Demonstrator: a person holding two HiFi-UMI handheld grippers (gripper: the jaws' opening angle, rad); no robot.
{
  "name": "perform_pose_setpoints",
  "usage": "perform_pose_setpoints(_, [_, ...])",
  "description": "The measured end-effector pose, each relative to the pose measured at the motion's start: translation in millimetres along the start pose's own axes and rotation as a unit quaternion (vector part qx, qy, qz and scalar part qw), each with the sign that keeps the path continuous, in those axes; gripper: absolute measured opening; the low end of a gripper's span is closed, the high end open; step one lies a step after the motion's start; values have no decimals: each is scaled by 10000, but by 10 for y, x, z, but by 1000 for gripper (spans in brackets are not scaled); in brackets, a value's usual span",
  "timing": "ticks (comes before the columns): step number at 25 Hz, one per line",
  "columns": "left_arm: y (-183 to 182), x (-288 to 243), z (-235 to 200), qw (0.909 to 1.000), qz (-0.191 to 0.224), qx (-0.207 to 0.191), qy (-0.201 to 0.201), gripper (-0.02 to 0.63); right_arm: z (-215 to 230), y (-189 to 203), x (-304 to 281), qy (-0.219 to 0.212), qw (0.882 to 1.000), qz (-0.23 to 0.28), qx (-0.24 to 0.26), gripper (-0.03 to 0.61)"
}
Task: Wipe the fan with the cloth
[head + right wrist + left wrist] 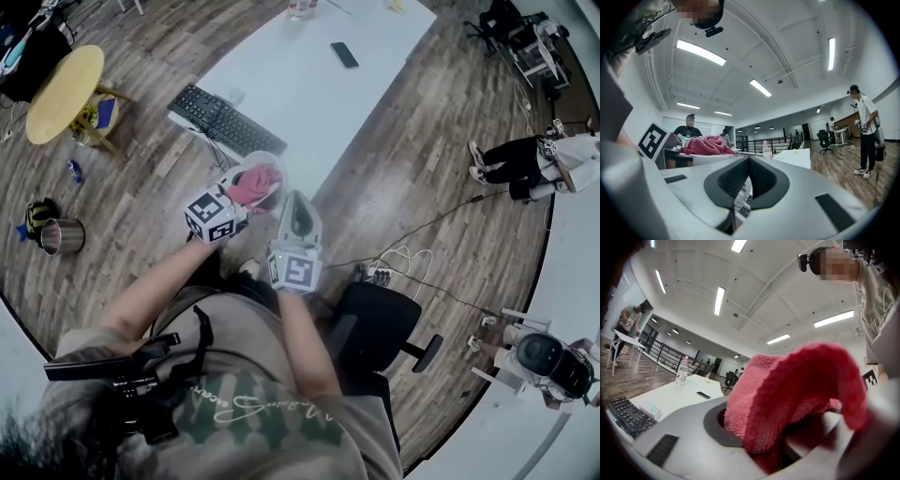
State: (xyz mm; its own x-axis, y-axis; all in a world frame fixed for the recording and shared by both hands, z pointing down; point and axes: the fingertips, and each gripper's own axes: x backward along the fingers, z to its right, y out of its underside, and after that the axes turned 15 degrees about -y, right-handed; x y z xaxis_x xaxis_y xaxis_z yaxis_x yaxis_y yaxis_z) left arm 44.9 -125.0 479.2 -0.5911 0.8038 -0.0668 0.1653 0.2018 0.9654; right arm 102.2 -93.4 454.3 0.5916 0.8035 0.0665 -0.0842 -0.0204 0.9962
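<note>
Between the left gripper (253,187) fingers, a fuzzy pink terry cloth (787,390) sits pinched in a loose bunch, might slip out; right gripper (300,208) closed, empty.

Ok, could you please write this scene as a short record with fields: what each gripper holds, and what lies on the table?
left gripper: shut on the pink cloth, which is bunched up above it
right gripper: fingers together, holding nothing
table: white, with a black keyboard and a dark phone on it
fan: cannot be clearly made out
</note>
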Motion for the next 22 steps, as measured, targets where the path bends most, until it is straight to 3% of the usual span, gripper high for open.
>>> perform_pose_setpoints(12, [-18,79,-24,9988,281,-290,-295,175,-37,-45,2,-51,10000,52,42,9])
perform_pose_setpoints(22, [3,91,14,9990,244,-324,-196,175,-33,-49,1,-51,9999,89,64,9])
